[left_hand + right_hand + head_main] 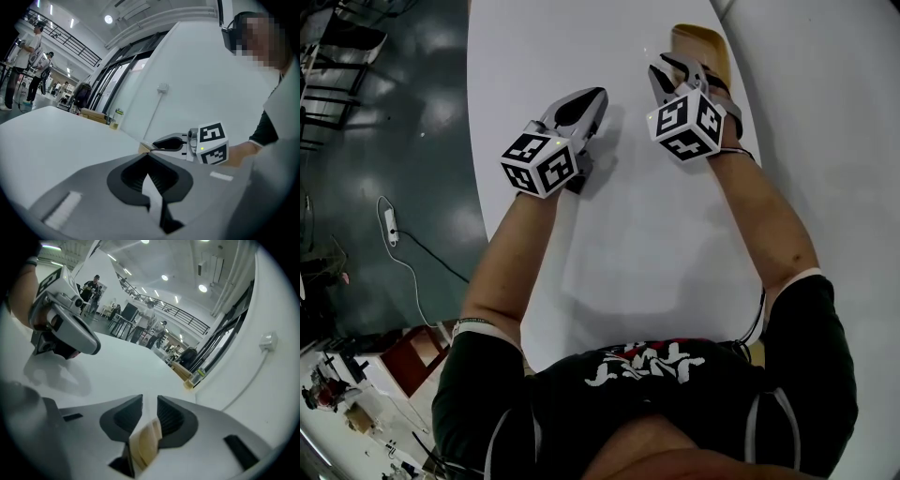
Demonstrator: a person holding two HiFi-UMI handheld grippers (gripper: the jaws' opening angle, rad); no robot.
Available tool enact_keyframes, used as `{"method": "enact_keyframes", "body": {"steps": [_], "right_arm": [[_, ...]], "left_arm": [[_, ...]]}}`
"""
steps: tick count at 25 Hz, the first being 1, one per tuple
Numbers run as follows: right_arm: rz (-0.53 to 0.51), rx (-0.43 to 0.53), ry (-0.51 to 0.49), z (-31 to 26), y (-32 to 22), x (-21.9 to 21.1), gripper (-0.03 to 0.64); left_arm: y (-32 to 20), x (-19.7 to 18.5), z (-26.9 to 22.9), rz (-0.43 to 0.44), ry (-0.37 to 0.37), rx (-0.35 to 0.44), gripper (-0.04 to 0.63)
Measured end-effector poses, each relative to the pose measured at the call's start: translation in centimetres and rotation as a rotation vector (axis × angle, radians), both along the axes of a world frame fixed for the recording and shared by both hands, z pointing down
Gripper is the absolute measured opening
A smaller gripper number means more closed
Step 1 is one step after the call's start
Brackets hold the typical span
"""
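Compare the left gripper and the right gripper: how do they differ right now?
The left gripper has its jaws meeting at the tips, with nothing between them. The right gripper has its jaws a slit apart, closed on a tan wooden piece.
In the head view, the left gripper is over bare white table, while the right gripper is farther out, at the wooden piece's near end.
Shared: same grey two-jaw build, both hand-held over the same table.

Surface: a white table (656, 262) with a rounded edge is filling most of the head view.
Lying on it: a tan wooden piece (701, 45) is sitting near the far right edge.
Far end: cardboard boxes (93, 115) and a small bottle (117, 118) are standing there; whether they are resting on the tabletop cannot be told.
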State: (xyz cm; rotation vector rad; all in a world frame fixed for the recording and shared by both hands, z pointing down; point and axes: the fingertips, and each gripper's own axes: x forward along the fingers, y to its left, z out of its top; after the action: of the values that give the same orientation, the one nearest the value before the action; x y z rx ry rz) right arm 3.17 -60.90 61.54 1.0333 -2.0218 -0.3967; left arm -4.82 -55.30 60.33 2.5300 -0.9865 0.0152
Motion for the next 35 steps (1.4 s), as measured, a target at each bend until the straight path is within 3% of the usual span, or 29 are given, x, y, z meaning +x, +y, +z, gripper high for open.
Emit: {"method": "enact_keyframes", "body": {"steps": [7, 12, 26, 35], "right_arm": [[0.047, 0.080, -0.040, -3.3, 0.4, 1.1, 0.045], [0.062, 0.121, -0.079, -6.3, 0.3, 1.8, 0.040], [0.067, 0.183, -0.256, -17.2, 3.7, 4.3, 0.036], [0.110, 0.171, -0.523, -26.2, 9.4, 7.6, 0.035]], "left_arm": [[0.7, 0.1, -1.0, 0.001, 0.005, 0.008, -0.005], [0.7, -0.2, -2.6, -0.004, 0.008, 0.021, -0.005], [4.1, -1.7, -12.4, -0.018, 0.008, 0.111, -0.005], [10.0, -3.3, -20.0, -0.042, 0.024, 0.184, -0.005]]}}
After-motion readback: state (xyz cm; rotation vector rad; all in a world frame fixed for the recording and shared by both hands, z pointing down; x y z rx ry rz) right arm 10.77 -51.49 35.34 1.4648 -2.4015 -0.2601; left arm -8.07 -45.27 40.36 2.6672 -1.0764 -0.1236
